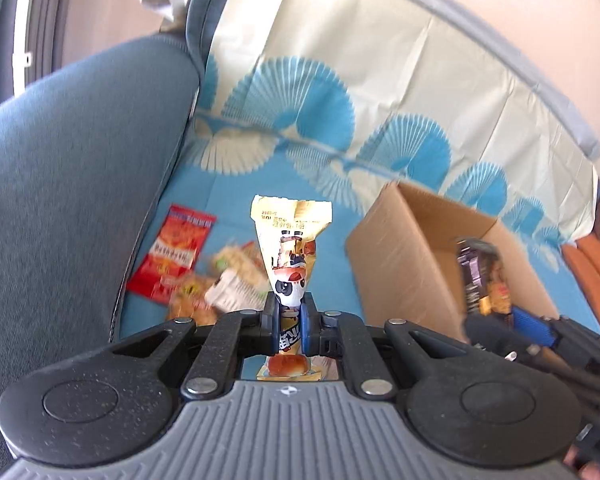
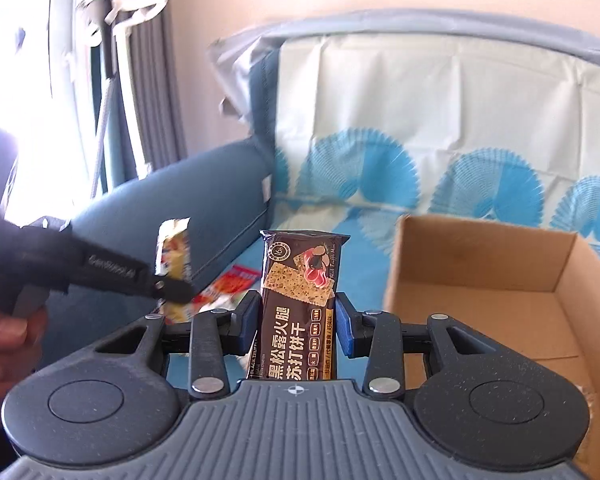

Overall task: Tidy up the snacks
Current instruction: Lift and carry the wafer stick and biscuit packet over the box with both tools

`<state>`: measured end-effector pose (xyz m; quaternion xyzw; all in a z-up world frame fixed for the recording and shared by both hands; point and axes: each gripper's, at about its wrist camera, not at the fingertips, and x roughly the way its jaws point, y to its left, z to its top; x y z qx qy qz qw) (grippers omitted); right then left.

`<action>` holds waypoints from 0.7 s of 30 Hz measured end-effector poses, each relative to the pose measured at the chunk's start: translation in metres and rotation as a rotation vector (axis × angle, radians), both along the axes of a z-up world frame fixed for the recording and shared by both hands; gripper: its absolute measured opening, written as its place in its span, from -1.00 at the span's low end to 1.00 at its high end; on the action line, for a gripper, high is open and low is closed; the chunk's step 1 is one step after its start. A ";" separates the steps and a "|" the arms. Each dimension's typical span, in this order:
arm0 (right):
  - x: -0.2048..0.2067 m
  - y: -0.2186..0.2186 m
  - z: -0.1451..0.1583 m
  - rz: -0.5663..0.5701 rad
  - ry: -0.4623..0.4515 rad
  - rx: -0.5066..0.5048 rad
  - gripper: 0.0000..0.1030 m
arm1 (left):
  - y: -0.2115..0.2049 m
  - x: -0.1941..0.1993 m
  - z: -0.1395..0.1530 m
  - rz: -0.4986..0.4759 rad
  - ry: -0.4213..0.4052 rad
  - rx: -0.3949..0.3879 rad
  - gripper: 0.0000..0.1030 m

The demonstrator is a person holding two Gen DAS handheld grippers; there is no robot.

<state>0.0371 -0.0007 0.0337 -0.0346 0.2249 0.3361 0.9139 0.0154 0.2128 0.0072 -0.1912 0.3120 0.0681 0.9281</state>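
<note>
While a blue fan-print cloth (image 1: 260, 184) covers the sofa, your cardboard box (image 2: 480, 280) sits beside loose snack packets (image 1: 188, 264). Your left gripper (image 1: 288, 316) fingers clench a yellow packet (image 1: 292, 240); your right gripper (image 2: 298, 320) grasps a dark cracker packet (image 2: 300, 280).

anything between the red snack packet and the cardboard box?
Yes, in the left wrist view: a loose pile of snack packets beside the red packet, then the yellow bread packet held up in the left gripper, before the cardboard box.

The right tool (image 2: 296, 326) clamped an upright dark cracker packet (image 2: 300, 300), just beside an open cardboard box (image 2: 500, 280).
</note>
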 end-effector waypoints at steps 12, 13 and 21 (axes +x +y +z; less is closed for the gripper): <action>0.058 -0.090 0.045 -0.167 -0.145 0.017 -0.20 | -0.045 0.008 0.026 0.011 -0.152 -0.004 -0.81; 0.063 -0.098 0.043 -0.189 -0.140 0.022 -0.20 | -0.051 0.010 0.026 0.004 -0.157 -0.004 -0.81; 0.075 -0.133 0.017 -0.276 -0.079 -0.007 -0.20 | -0.098 0.039 0.023 -0.078 -0.186 0.012 -0.81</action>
